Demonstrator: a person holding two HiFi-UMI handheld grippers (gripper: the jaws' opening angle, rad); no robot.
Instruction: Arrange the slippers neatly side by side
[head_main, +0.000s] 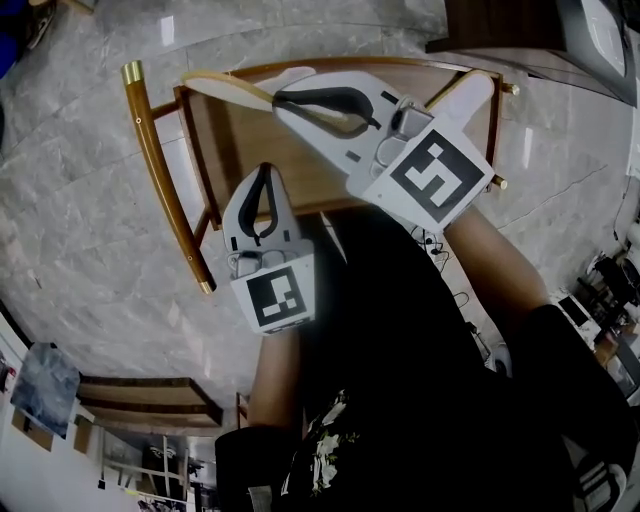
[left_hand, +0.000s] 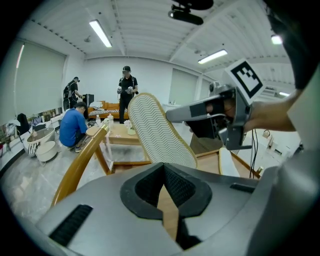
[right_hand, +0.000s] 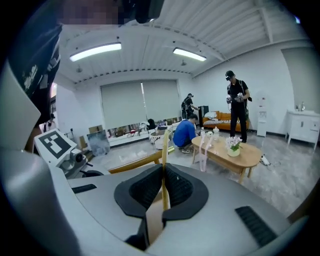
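Glossy varnished wood frame (head_main: 160, 170), polished marble-look floor (head_main: 80, 230), slipper (left_hand: 160, 132) with matt zigzag-ribbed sole

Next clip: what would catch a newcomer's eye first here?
The slipper with its zigzag sole, clamped edge-on in the right gripper and held above the wooden rack. Next, the left gripper, shut and empty, near the rack's front edge, and a second slipper lying at the rack's right end.

— Head camera position?
— Overhead, facing steeply down, close above the wooden frame (head_main: 235, 140).
— Gripper cameras?
— Each rides behind its own jaws, facing out across the room. Both take in the low table (right_hand: 235, 155); all three catch the slipper (left_hand: 160, 132).
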